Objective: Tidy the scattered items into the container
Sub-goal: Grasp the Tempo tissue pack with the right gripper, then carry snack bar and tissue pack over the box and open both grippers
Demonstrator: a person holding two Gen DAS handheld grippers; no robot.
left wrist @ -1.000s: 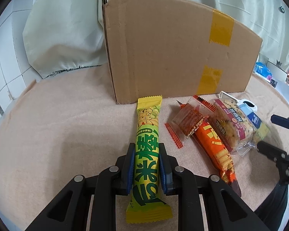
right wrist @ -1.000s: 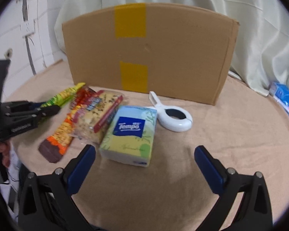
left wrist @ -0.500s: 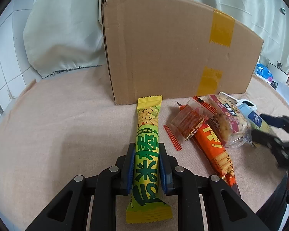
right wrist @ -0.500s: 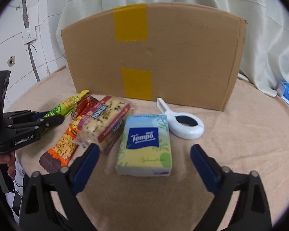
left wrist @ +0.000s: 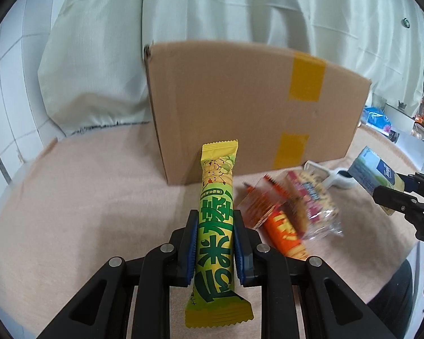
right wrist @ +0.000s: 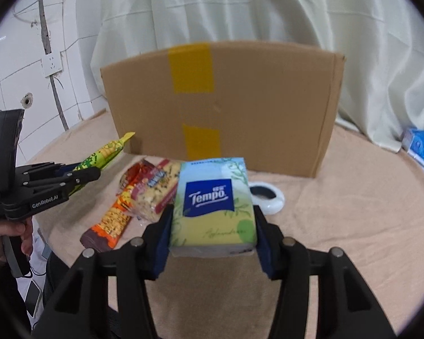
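The counter (right wrist: pixel 353 226) has a beige cloth over it, and the box (right wrist: pixel 240 107) stands upright at the back, brown cardboard with yellow tape down its front. Pale curtain behind it.

Next biggest is the tissue pack (right wrist: pixel 213 206), the Tempo one. The right tool (right wrist: pixel 212 237) has it between its blue pads, one pad pressed on each long side, and the jaws are closing on it. From the left wrist view the pack looks lifted clear of the cloth, out at the right edge.

The left tool (left wrist: pixel 214 247) is squeezed nearly together on the green bar (left wrist: pixel 216 220), a long green and yellow wrapper. The pads grip it around the middle, so the near end sticks out toward the camera and the far end points at the box, stopping just short of its front. The bar looks raised off the cloth.

Loose on the cloth between the two tools: a cracker pack (right wrist: pixel 155 192), an orange bar (right wrist: pixel 113 220) partly under it, and a little red sachet (left wrist: pixel 257 206), all in one overlapping heap. The white clip (right wrist: pixel 268 196) lies near the box, just behind the tissue pack.
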